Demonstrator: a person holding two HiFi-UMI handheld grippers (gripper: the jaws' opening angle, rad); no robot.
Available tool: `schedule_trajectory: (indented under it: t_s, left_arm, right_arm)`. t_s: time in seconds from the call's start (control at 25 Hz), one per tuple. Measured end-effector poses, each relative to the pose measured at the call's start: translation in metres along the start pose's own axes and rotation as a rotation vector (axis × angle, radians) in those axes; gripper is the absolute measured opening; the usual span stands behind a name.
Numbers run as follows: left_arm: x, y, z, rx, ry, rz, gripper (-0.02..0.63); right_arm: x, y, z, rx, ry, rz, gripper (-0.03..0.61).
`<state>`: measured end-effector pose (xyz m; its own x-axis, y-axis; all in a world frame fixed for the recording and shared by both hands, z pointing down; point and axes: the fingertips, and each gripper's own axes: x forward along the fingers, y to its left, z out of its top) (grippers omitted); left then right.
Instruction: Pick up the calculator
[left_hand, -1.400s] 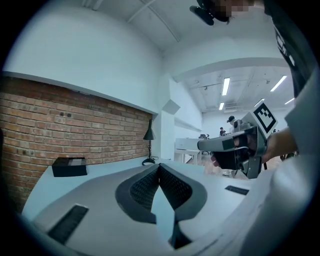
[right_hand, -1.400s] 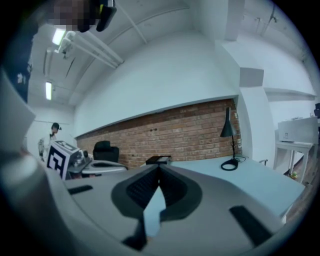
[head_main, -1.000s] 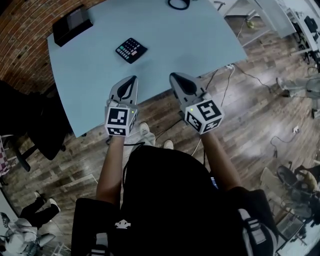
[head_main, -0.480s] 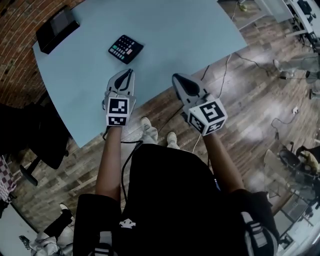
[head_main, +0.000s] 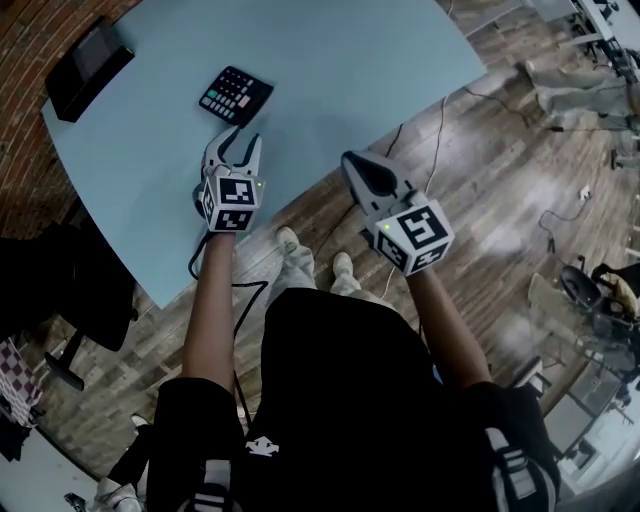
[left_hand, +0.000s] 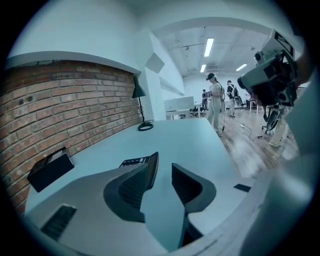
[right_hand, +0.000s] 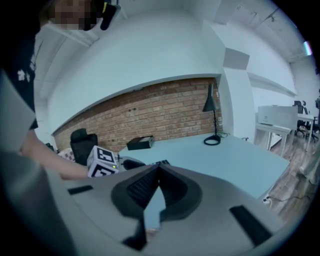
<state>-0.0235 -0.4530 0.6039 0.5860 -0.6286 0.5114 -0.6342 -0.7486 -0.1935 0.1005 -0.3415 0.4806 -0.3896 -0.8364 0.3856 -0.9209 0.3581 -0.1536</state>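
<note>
The black calculator (head_main: 236, 95) with coloured keys lies flat on the pale blue table (head_main: 350, 60). My left gripper (head_main: 235, 142) hovers just short of its near edge. Its jaws have just been opening and now stand open with nothing between them. In the left gripper view the calculator (left_hand: 134, 161) peeks out behind the left jaw of that gripper (left_hand: 164, 160). My right gripper (head_main: 350, 160) is shut and empty at the table's near edge, well to the right of the calculator. In the right gripper view its jaws (right_hand: 159, 168) meet tip to tip.
A black box (head_main: 88, 65) sits at the table's far left corner by the brick wall. A black desk lamp (left_hand: 141, 107) stands at the far end. A dark office chair (head_main: 60, 290) is left of the table. Cables (head_main: 440, 120) trail on the wooden floor at right.
My left gripper has moved forward and down over the table toward the calculator, and its jaws have gone from shut to open. My right gripper has sunk slightly and stays shut.
</note>
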Motion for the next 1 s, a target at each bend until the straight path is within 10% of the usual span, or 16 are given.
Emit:
schedule_trajectory:
  t_s: [1.0]
  left_arm:
    - [0.079, 0.009, -0.037, 0.311, 0.172, 0.003, 0.212]
  right_arm:
    - [-0.004, 0.005, -0.029, 0.061, 0.052, -0.017, 0.005]
